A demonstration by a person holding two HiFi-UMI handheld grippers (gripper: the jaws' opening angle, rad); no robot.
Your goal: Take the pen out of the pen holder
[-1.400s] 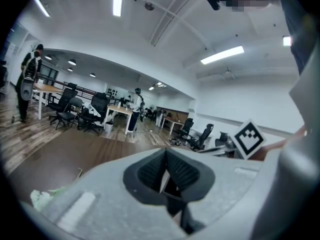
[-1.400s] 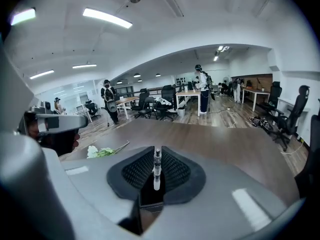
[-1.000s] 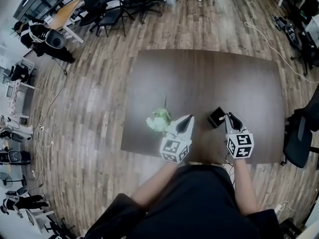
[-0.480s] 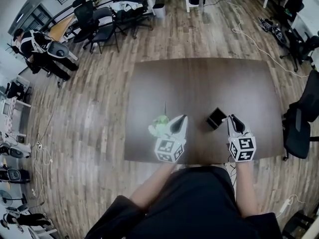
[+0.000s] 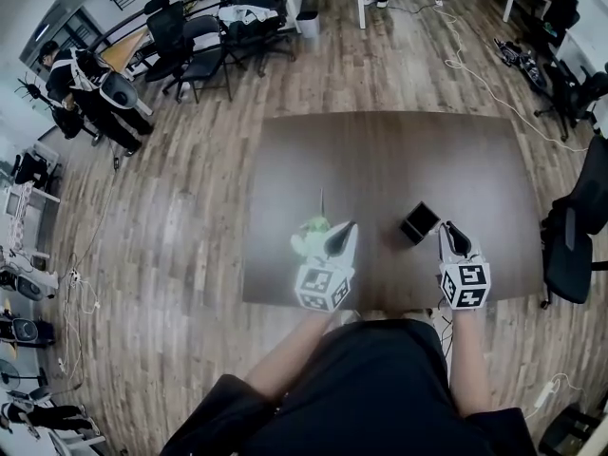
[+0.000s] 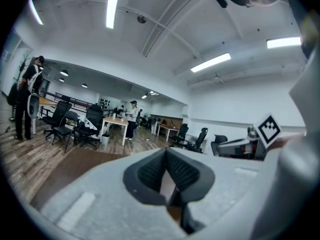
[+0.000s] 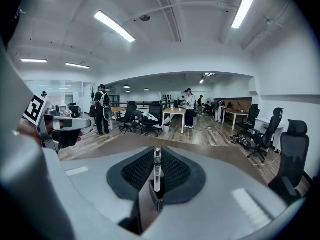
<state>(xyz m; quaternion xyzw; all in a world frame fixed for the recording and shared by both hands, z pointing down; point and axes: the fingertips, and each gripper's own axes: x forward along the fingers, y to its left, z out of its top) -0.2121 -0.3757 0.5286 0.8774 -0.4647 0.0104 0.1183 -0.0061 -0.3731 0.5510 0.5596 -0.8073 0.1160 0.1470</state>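
While poised over the near edge of the dark brown surface (image 5: 380, 160), aimed away from the body and well apart from each other: left tool (image 5: 348, 228) and right tool (image 5: 447, 227), each with its marker cube nearest the body.

Left tool first. Jaws parted by a narrow slit. Along the left tool (image 6: 166, 153) in its own view, only a pale strip of background showing through that slit; pinching nothing. Just beside its tip in the head view, a crumpled green-and-white object (image 5: 311, 233) lying on the surface, with a thin dark stick (image 5: 321, 202) beyond it; both too small to identify.

Right tool next. Jaws likewise spread a little, gripping nothing. Just ahead and to the left of its tip in the head view, the black pen holder (image 5: 419, 222): a small square box resting on the surface, near the tip, though hard to say whether touching it. Along the right tool (image 7: 157, 149) in its own view, framed in the gap between the jaws: the pen holder (image 7: 156, 200) and, standing upright inside it, the pale pen (image 7: 157, 170). Not yet taken out.

Around the surface, a wood-plank floor (image 5: 180, 207). Farther off, black office chairs (image 5: 204, 27), a standing person (image 5: 85, 79) at the far left, a pale cable (image 5: 475, 60) trailing across the boards, and one more dark chair (image 5: 570, 255) just off the right end of the surface.
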